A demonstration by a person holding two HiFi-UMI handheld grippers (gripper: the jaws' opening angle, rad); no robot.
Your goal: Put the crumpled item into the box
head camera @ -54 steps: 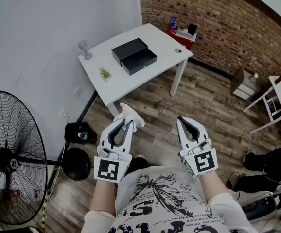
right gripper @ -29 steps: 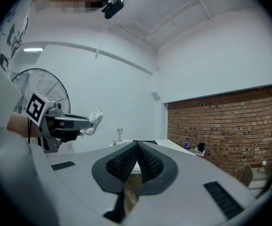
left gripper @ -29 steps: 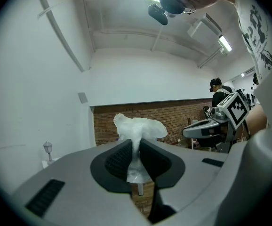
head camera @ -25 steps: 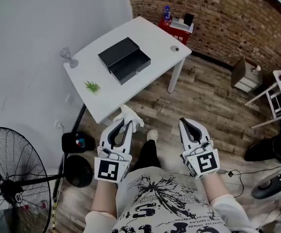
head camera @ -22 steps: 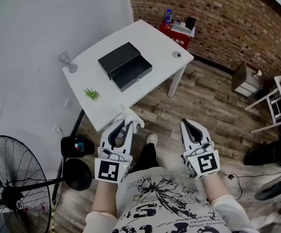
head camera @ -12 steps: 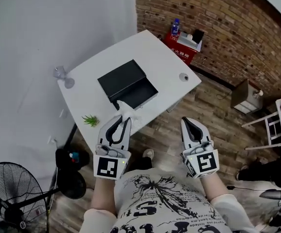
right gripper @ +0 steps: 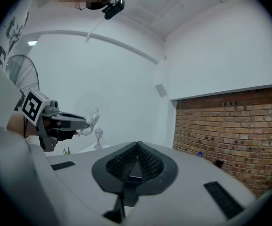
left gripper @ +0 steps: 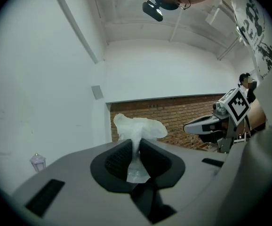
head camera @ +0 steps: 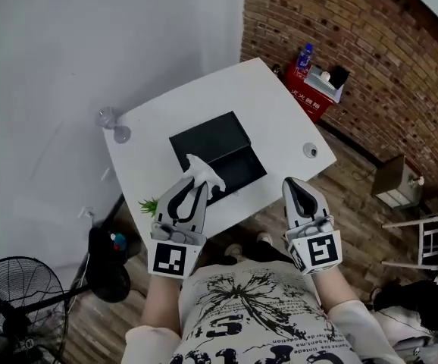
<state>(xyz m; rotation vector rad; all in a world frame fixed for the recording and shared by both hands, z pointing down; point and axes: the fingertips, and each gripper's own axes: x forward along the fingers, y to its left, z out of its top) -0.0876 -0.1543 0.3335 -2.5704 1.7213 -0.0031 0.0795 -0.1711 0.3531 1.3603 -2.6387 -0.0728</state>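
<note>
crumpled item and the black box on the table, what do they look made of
The crumpled item: white, thin, slightly translucent, softly creased, so probably tissue paper or thin plastic film; I can't tell which. The black box: matte black, crisp straight edges, likely rigid cardboard, possibly plastic.

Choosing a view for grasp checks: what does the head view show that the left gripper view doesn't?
Head view only: the black box on the white table, the small plant and the fan.
Left gripper view only: the left gripper seen along its jaws, which press on the crumpled item, and the ceiling.
Both: the crumpled item, the right gripper and the brick wall.
</note>
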